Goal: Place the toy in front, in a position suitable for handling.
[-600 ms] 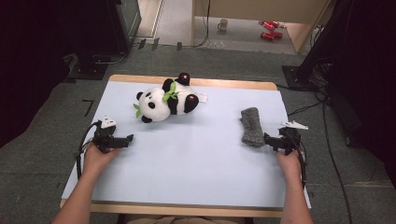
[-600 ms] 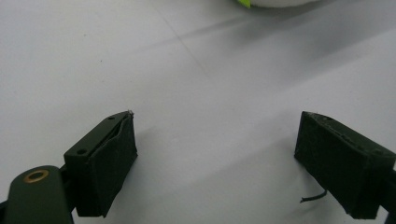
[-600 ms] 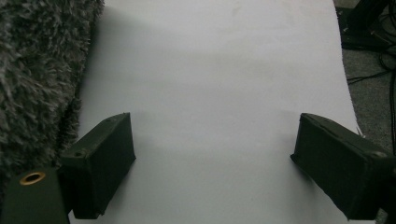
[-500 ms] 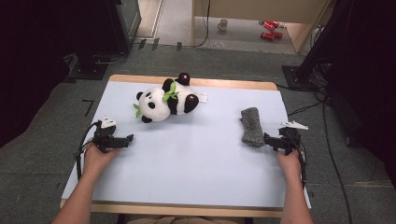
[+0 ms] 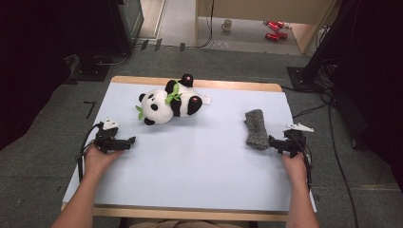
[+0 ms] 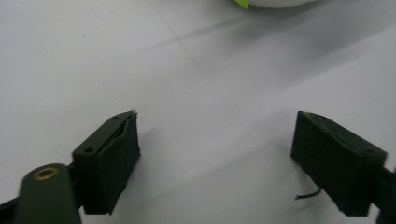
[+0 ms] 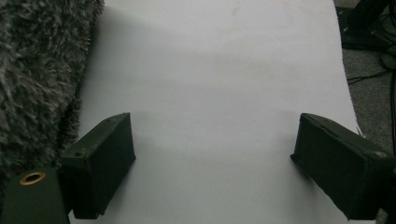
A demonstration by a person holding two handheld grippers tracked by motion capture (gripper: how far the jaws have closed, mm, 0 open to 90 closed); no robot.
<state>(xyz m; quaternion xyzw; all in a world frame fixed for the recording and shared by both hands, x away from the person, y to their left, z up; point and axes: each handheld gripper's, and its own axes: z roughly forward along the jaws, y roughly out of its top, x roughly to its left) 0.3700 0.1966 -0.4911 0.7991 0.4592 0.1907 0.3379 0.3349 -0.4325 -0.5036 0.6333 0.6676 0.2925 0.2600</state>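
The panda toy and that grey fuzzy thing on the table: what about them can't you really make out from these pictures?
- Panda toy: in the left gripper view the top edge cuts it off, leaving a white sliver and a green bit.
- Grey fuzzy cloth: too small in the high view to name exactly; the right gripper view's left edge crops it.
- Panda's underside: hidden against the table.
- Mug on the floor: too small for detail.

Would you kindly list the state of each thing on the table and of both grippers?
Toy panda: lying on its side, untouched.
Grey fuzzy cloth: rolled up, lying beside the right gripper, not held.
Left gripper: open, nothing between its jaws.
Right gripper: open, nothing between its jaws.
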